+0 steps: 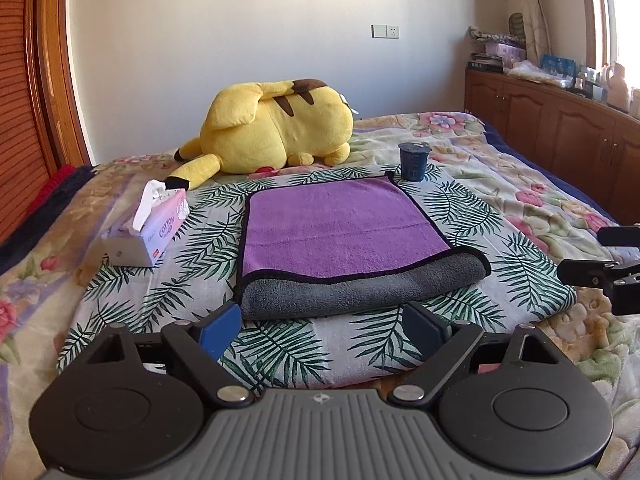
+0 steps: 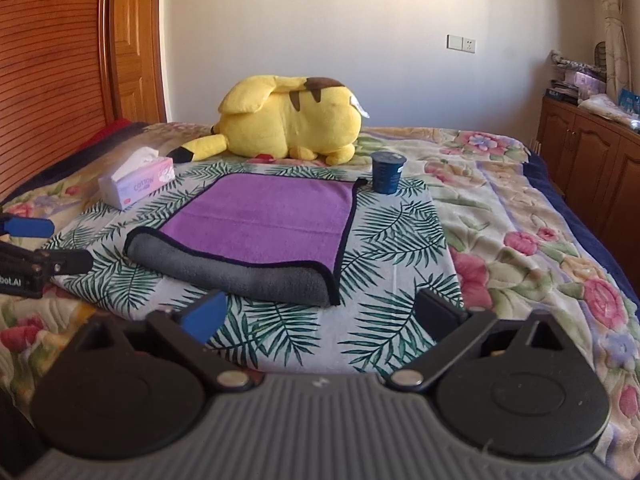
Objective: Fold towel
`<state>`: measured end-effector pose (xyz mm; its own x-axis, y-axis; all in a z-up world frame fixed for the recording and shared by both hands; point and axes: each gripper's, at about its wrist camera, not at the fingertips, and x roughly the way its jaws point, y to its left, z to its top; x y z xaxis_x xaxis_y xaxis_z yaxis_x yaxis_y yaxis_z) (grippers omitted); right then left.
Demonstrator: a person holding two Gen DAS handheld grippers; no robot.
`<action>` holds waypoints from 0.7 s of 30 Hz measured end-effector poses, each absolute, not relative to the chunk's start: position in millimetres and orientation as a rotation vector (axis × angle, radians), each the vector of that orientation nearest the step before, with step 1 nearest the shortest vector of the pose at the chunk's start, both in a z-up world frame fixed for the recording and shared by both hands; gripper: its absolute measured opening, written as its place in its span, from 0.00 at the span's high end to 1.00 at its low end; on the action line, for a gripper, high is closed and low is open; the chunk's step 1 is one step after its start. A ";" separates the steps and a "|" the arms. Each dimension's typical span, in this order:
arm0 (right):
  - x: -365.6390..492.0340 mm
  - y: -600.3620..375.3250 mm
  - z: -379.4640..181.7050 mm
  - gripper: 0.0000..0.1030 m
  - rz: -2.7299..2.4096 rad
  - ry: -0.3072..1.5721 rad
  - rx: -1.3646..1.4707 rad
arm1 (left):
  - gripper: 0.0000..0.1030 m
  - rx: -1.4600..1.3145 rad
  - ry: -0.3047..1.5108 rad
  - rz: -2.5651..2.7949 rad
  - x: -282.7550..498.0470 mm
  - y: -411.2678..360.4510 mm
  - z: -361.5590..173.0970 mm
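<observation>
**One towel, two empty grippers on the bed**

From the left wrist camera we count one towel (image 1: 340, 224), purple on top with its grey underside rolled over along the near edge, lying in the middle of one palm-leaf cloth (image 1: 460, 208) spread over the bed (image 1: 520, 168). Our left gripper (image 1: 326, 328) hangs just short of that grey fold with its two fingers spread wide and nothing between them. Beyond the towel we see one yellow plush toy (image 1: 276, 132), one dark cup (image 1: 414, 162) just beside the towel's far right corner, and one tissue box (image 1: 152, 228) at the cloth's left edge. The right gripper (image 1: 600, 252) shows at the frame's right edge, its fingers apart.

From the right wrist camera we count the same single towel (image 2: 264, 216), its grey roll facing us. Our right gripper (image 2: 320, 314) sits near the towel's near right corner, fingers wide apart and empty. One plush toy (image 2: 292, 120), one cup (image 2: 387, 172) and one tissue box (image 2: 136, 182) stand behind. The left gripper (image 2: 44, 244) enters from the left edge, open.
</observation>
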<state>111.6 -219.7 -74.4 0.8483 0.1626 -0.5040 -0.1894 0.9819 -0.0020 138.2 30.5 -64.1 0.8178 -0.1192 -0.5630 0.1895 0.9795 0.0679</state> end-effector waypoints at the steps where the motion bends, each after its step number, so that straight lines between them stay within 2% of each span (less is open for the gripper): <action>1: 115.4 -219.4 -75.5 0.18 0.190 0.537 -0.051 | 0.32 0.120 0.595 -0.165 141.9 31.6 -65.8; 3: 124.7 -220.3 -78.2 0.28 0.199 0.560 -0.045 | 0.33 0.118 0.604 -0.166 149.6 34.0 -69.3; 9: 147.0 -217.5 -84.3 0.38 0.209 0.601 -0.060 | 0.42 0.113 0.627 -0.180 173.4 41.4 -77.0; 11: 153.6 -214.8 -86.5 0.38 0.215 0.615 -0.078 | 0.45 0.110 0.634 -0.183 182.6 44.2 -79.7; 21: 186.4 -205.5 -95.4 0.46 0.243 0.679 -0.127 | 0.46 0.094 0.658 -0.174 220.1 54.7 -88.6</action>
<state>186.4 -205.5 -95.4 0.7511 0.1805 -0.6350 -0.2627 0.9642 -0.0367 220.1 54.7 -88.6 0.7776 -0.1307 -0.6151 0.1904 0.9812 0.0322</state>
